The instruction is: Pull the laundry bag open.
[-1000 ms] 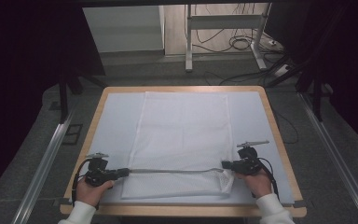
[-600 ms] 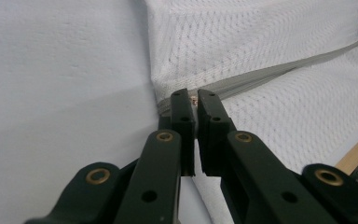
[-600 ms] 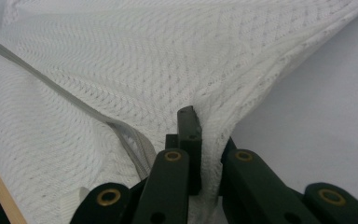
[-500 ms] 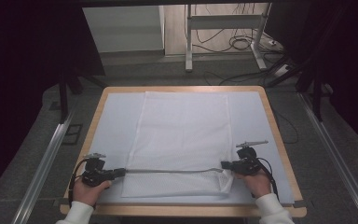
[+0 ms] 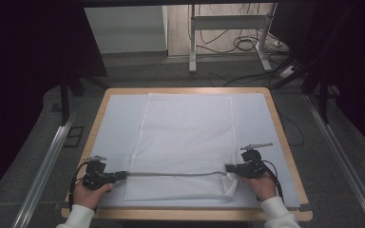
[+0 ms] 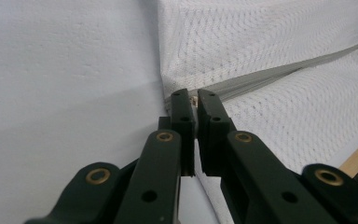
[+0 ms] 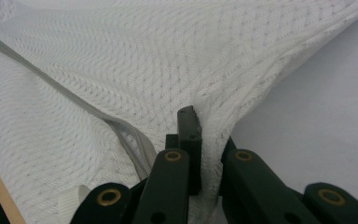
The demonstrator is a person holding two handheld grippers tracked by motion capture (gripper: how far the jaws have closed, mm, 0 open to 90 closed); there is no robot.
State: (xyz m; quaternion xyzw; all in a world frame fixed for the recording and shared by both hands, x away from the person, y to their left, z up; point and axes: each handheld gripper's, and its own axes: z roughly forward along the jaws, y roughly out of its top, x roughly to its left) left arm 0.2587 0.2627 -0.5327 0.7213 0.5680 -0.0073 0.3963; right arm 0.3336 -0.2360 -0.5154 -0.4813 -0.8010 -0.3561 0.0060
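The left gripper's fingers [image 6: 182,100] pinch the near-left corner of the white mesh bag [image 5: 185,137]; the right gripper's fingers [image 7: 189,122] clamp its near-right corner. Between them a grey zipper [image 5: 171,174] runs taut, hand to hand. Beyond them, the bag lies flat across the worktop [image 5: 119,118].

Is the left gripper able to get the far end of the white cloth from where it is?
Probably not right now. The left gripper is shut on the white mesh cloth at its near edge, and the far end lies flat across the table, unobstructed.
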